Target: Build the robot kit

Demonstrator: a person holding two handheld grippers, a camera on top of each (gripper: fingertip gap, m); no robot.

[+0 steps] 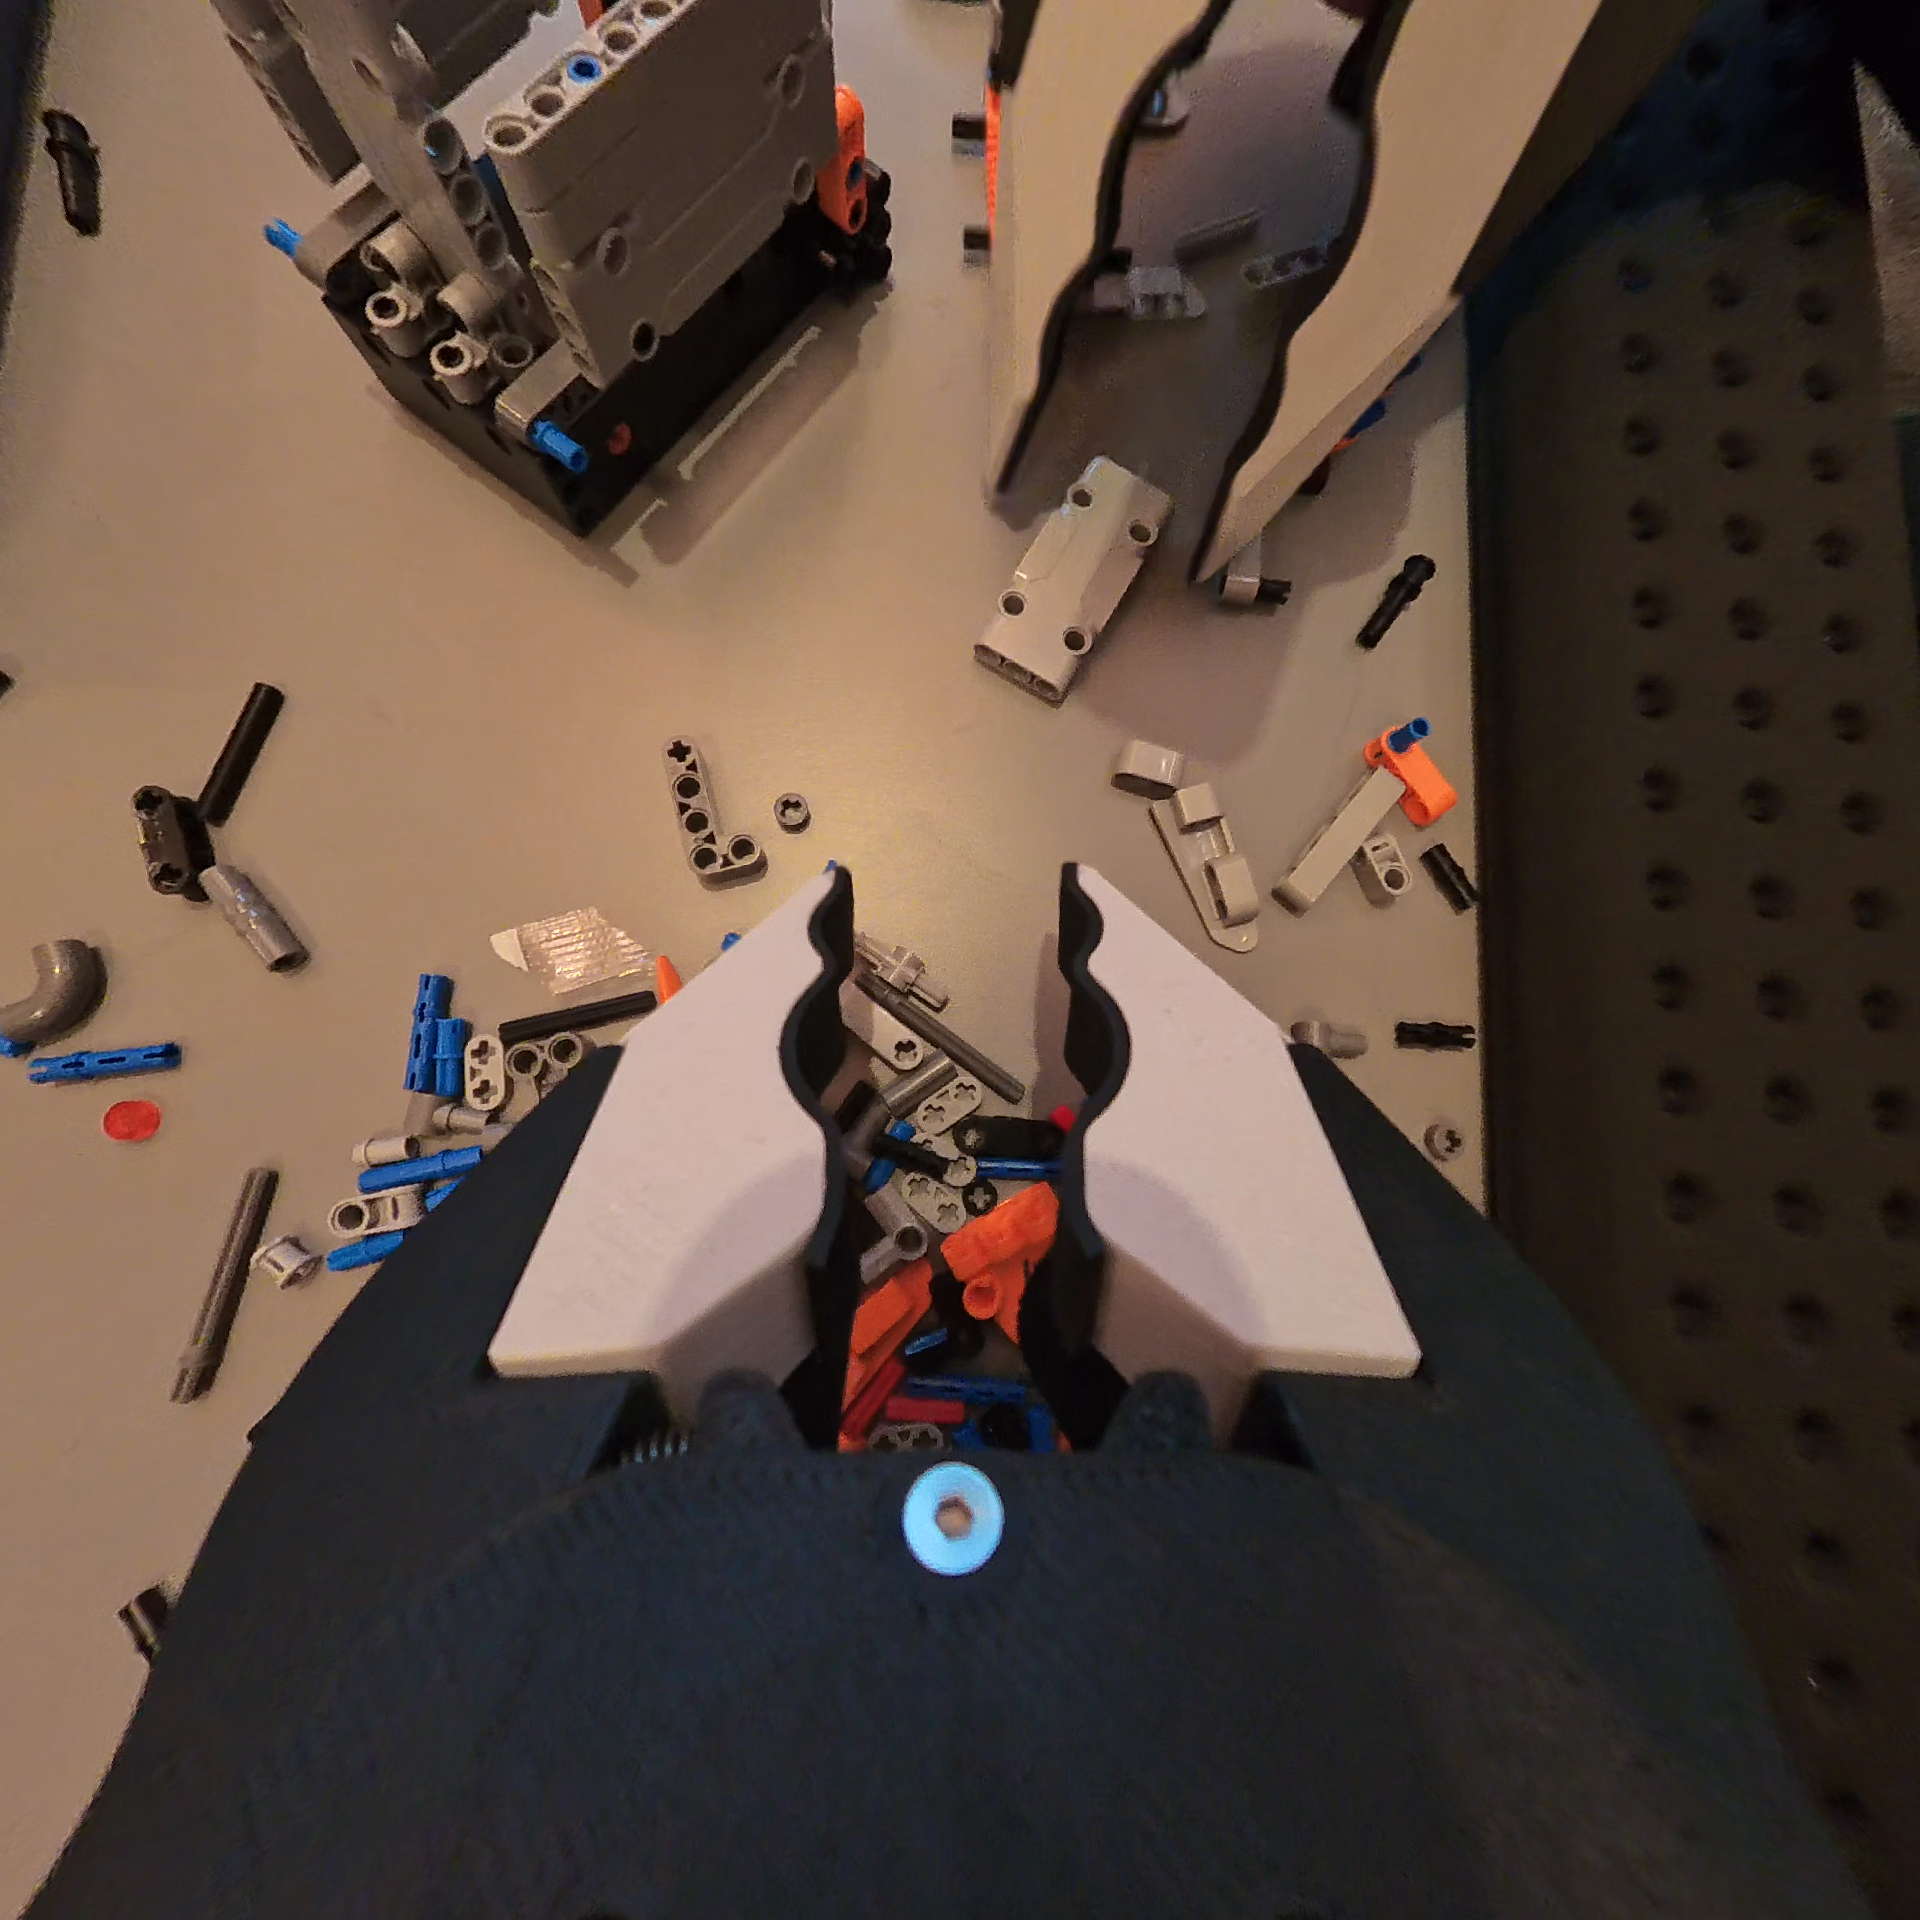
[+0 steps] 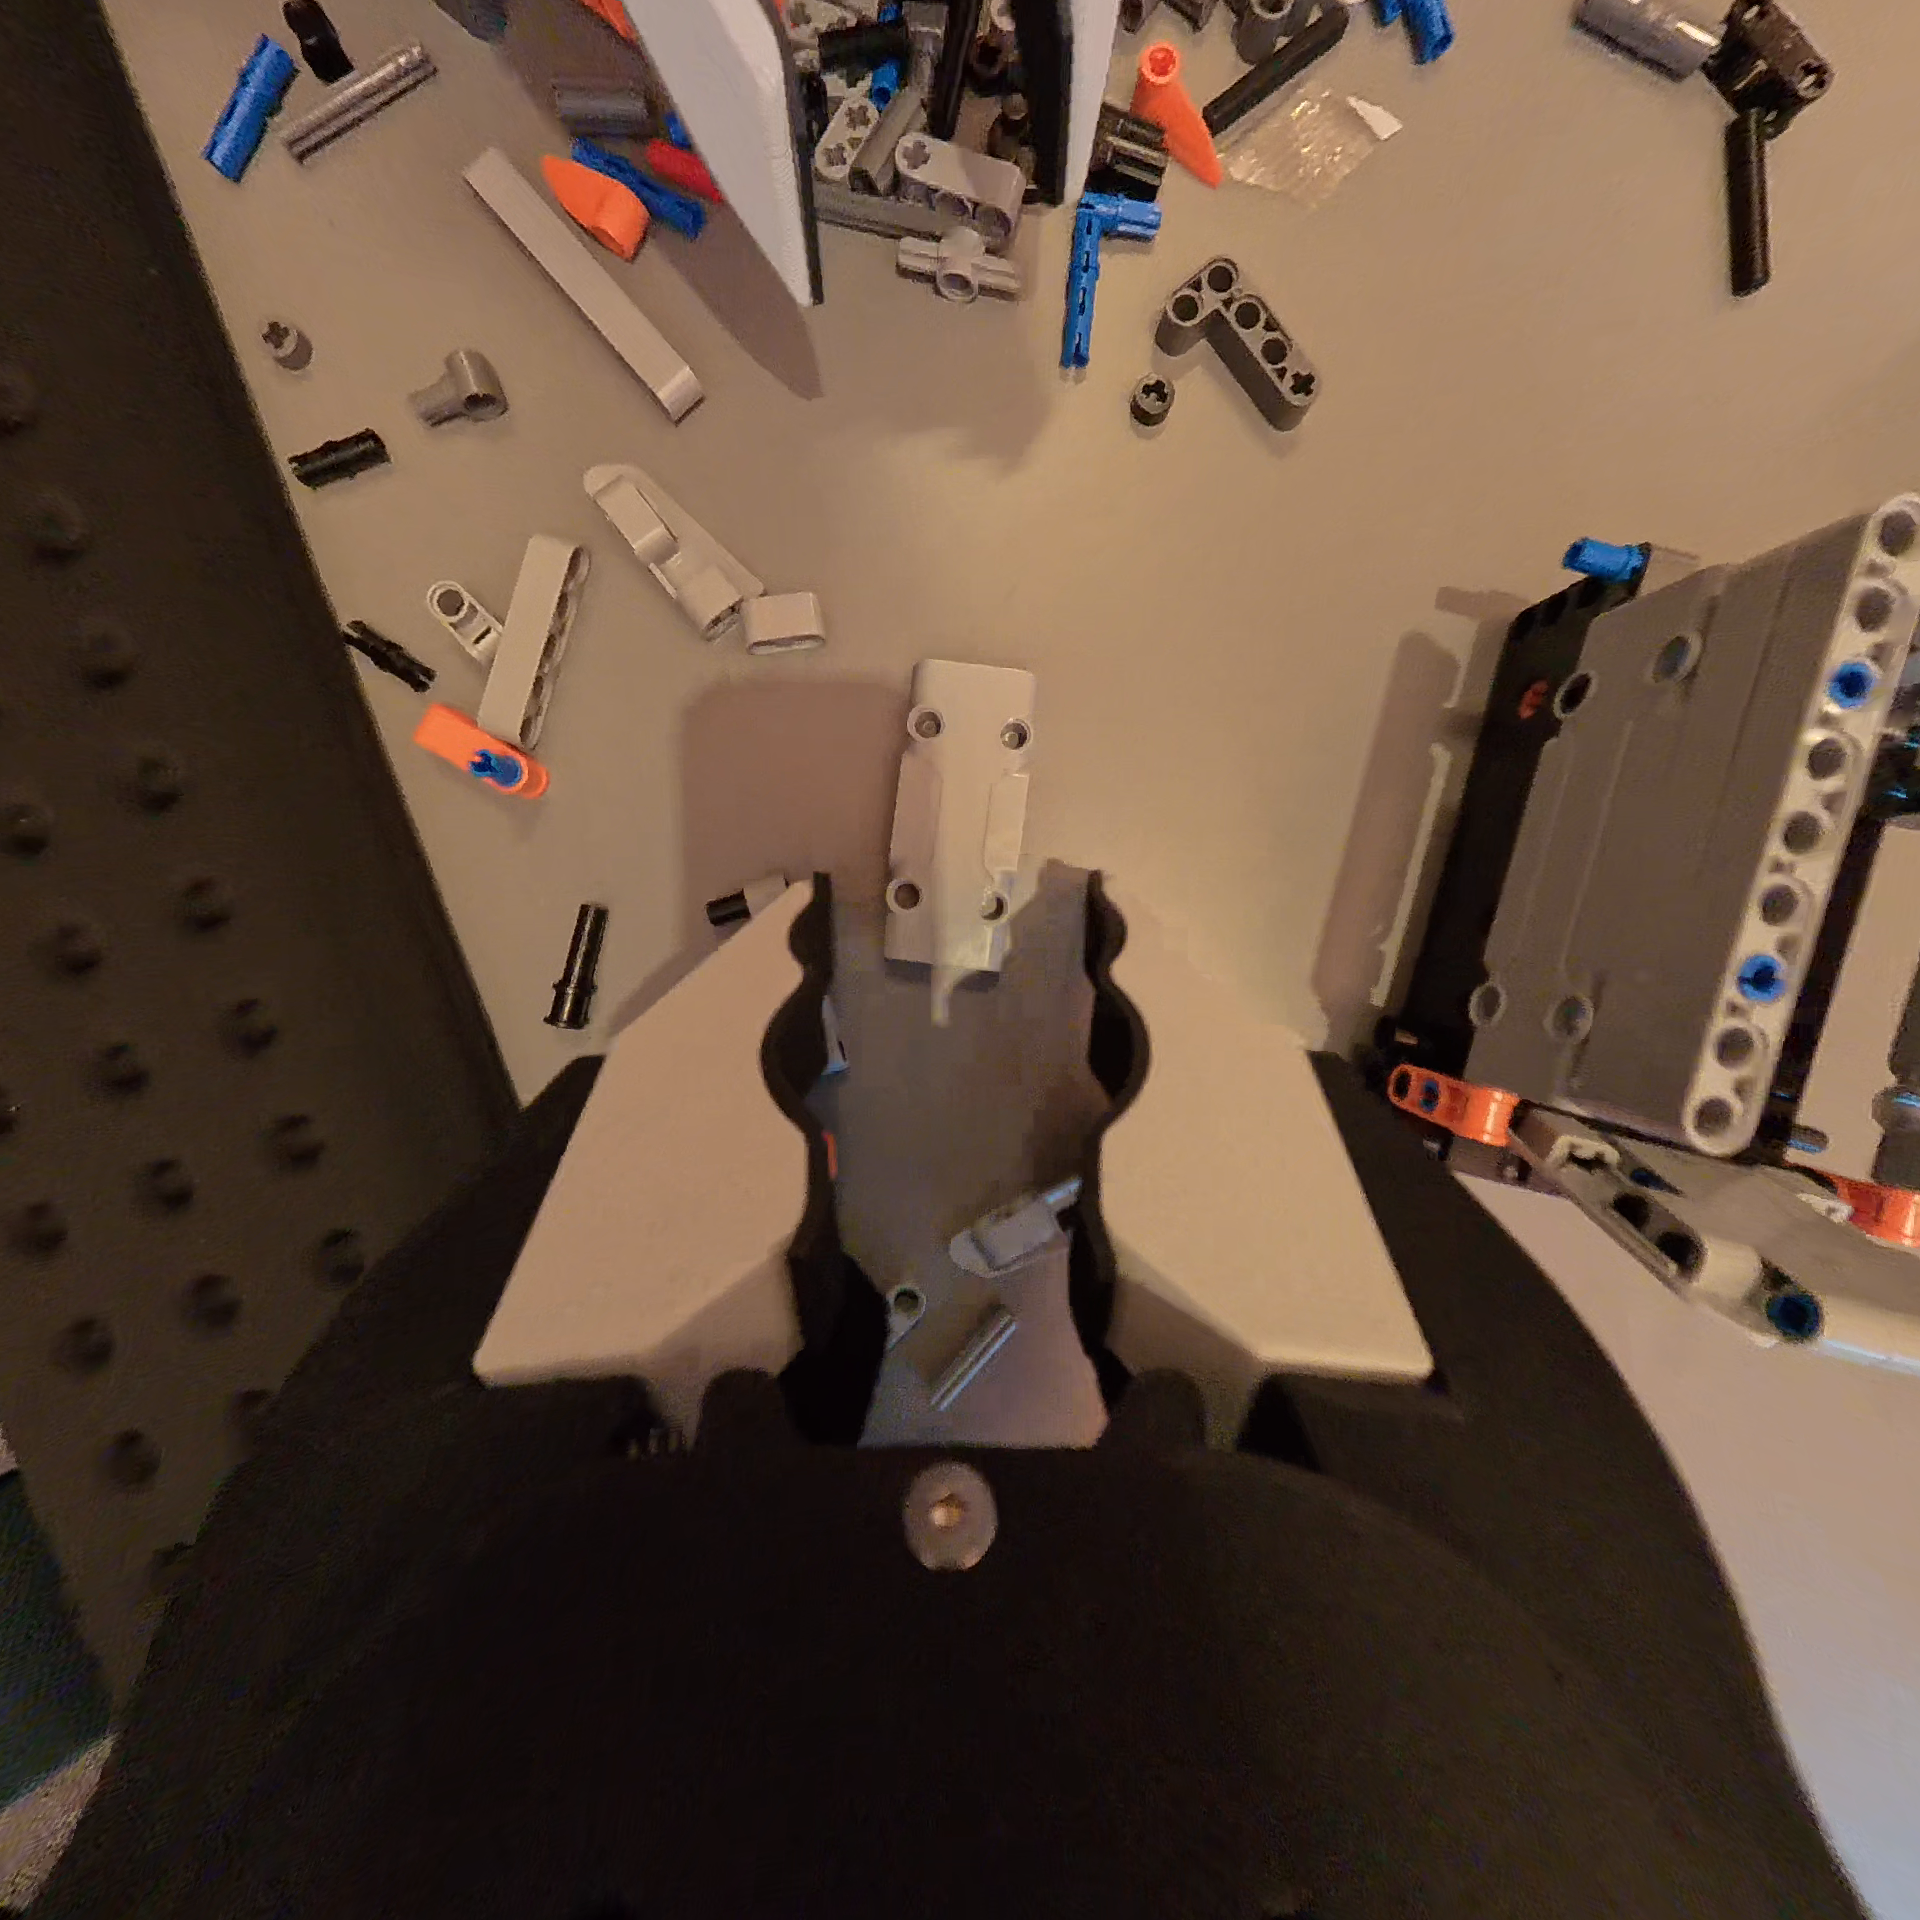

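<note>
Two hand-held grippers hang over a grey table [image 1: 520,644] strewn with small plastic building parts; the left gripper [image 1: 951,894] has its jaws apart and grips nothing; beneath and between its fingers lies a heap of loose parts [image 1: 940,1195] (orange, blue, black and grey pieces mixed together); just ahead of its left fingertip lies a dark grey L-shaped beam [image 1: 710,812], with a small dark bush [image 1: 792,811] beside it; farther ahead and to the left stands a part-built grey and black model [image 1: 582,270].

The right gripper [image 2: 956,888] also has its jaws apart, empty; a light grey panel piece [image 2: 961,821] lies flat on the table straight ahead, its near end just between the fingertips, though whether either finger touches it cannot be told; deeper between the jaws lie a small grey connector [image 2: 1013,1226] and a thin grey axle [image 2: 971,1356]; to the left of the jaws sit a black pin [image 2: 577,966] and, farther off, an orange connector with a blue pin [image 2: 483,764]; to the right stands the same model [image 2: 1662,862], close beside the right finger; a dark perforated board [image 2: 156,831] borders the table at the far left of this view.

In the left wrist view the right gripper shows ahead, tips down at the panel piece [image 1: 1075,577].
</note>
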